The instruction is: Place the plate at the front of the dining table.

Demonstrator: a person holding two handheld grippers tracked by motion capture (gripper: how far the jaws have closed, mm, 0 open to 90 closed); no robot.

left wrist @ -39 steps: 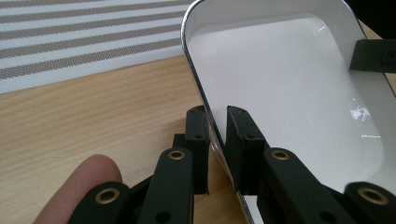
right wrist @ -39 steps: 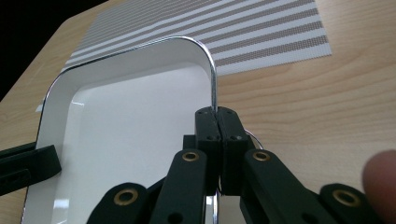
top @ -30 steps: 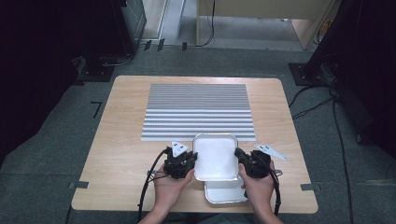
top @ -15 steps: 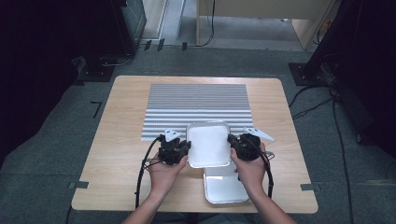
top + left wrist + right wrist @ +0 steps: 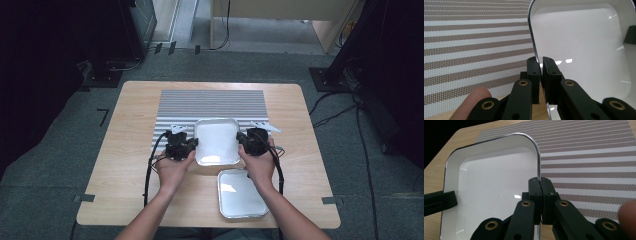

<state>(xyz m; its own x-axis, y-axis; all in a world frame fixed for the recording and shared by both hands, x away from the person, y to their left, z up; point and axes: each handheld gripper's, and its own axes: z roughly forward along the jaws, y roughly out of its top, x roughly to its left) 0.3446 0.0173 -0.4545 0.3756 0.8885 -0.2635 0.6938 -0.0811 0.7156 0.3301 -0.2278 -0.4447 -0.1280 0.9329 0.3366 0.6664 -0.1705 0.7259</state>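
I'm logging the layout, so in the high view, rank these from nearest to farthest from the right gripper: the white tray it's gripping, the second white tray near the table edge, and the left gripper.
1. Gripped white rectangular tray, at the right gripper.
2. Second white rectangular tray, just below, nearer the person.
3. Left gripper, across the gripped tray.

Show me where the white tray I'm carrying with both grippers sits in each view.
High view: white tray at centre, between both grippers, its far part over the striped mat.
Left gripper view: right half, near rim clamped in the jaws.
Right gripper view: left half, right rim clamped.
Shared landmark: the striped mat.
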